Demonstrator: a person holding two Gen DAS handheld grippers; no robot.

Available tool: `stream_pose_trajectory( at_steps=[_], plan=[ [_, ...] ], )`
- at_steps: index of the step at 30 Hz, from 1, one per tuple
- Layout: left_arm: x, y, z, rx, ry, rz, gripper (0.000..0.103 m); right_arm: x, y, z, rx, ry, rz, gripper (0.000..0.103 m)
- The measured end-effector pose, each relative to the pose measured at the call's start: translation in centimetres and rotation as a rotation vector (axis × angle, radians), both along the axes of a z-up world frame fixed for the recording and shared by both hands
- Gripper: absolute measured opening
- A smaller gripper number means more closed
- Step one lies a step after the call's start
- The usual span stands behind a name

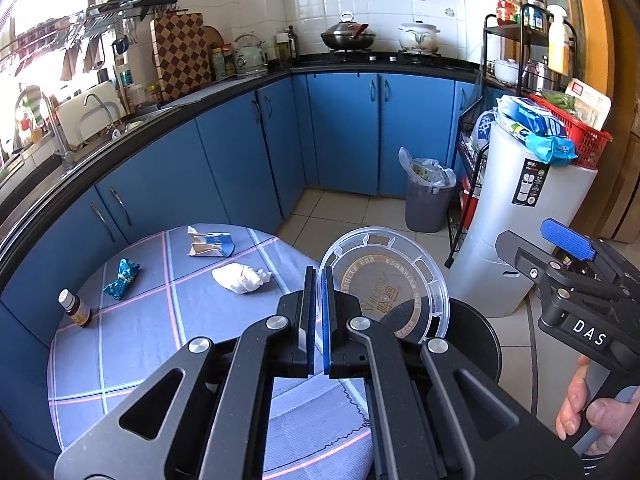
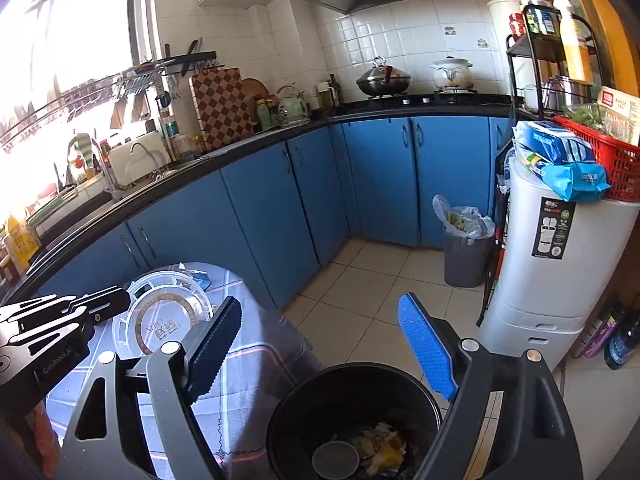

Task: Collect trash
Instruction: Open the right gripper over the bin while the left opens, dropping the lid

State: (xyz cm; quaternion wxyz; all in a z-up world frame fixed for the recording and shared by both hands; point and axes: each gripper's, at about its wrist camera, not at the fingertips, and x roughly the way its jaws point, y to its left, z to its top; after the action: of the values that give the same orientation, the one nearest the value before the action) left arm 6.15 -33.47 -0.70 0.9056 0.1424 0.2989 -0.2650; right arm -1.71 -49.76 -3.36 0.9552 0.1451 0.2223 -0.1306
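the left gripper is clamped on the rim of a clear plastic lid held beside the table's edge, while the right gripper, fingers apart and empty, hangs over the black trash bin.

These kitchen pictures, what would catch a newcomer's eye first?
The clear round lid, pinched at its rim by the left gripper at the table's right edge. Below the open right gripper stands a black bin with scraps inside. Crumpled wrappers lie on the checked tablecloth.
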Motion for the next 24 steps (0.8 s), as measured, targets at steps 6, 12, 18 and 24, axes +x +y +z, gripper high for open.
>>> stream_pose_trajectory(
  at_steps=[6,12,18,24],
  plan=[
    [-0.4,-1.2,-0.1,0.004,0.005,-0.021,0.003,-0.9,-1.3,-0.5,0.007,0.005,-0.045,0.079],
    [-0.6,-2.9,-0.5,0.011,0.024,-0.054,0.003,-2.0,-3.1,-0.9,0.027,0.0,-0.086,0.079],
    [-1.1,-5.0,-0.6,0.021,0.025,-0.098,0.003,-2.9,-4.7,-1.3,0.045,-0.003,-0.116,0.079],
    [-1.5,-7.0,-1.0,0.047,0.03,-0.131,0.005,-3.3,-6.0,-2.0,0.06,0.005,-0.133,0.079]
  ],
)
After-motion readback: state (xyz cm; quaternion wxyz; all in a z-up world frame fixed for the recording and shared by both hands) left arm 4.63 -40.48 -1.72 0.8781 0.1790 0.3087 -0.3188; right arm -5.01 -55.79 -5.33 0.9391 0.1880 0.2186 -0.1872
